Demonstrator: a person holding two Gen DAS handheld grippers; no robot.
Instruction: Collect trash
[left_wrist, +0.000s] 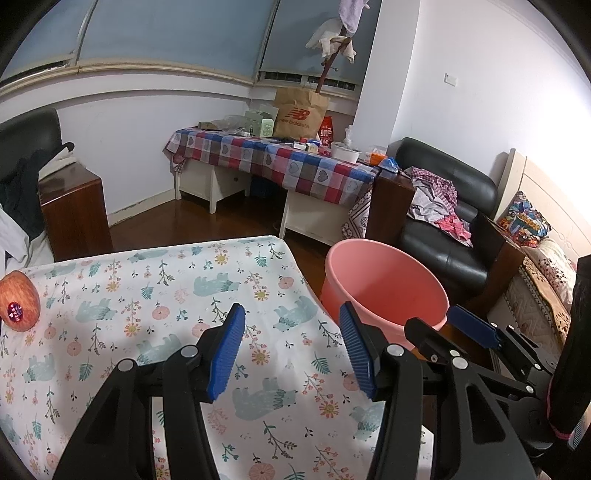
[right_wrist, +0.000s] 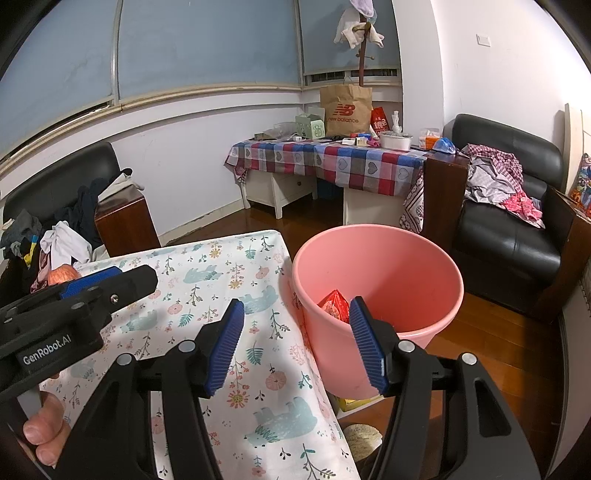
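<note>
A pink bucket (left_wrist: 369, 258) (right_wrist: 388, 266) stands on the floor at the right edge of the floral-cloth table (left_wrist: 166, 277) (right_wrist: 221, 266). A red wrapper (right_wrist: 334, 304) lies inside it. My left gripper (left_wrist: 291, 312) hovers open over the table's right part, nothing between its blue pads. My right gripper (right_wrist: 297, 306) is open and empty too, straddling the table edge and the bucket's near rim. Each gripper shows in the other's view: the right (left_wrist: 432, 317) beside the bucket, the left (right_wrist: 129, 275) over the table. A red apple (left_wrist: 18, 299) (right_wrist: 62, 275) sits at the table's far left.
A checkered-cloth table (right_wrist: 332, 158) crowded with boxes and a paper bag stands at the back. A black sofa (right_wrist: 509, 236) with clothes is at the right, a clothes pile (right_wrist: 55, 236) at the left. A yellow item (right_wrist: 354, 402) lies on the floor below the bucket. A person's fingers (right_wrist: 44, 424) hold the left gripper.
</note>
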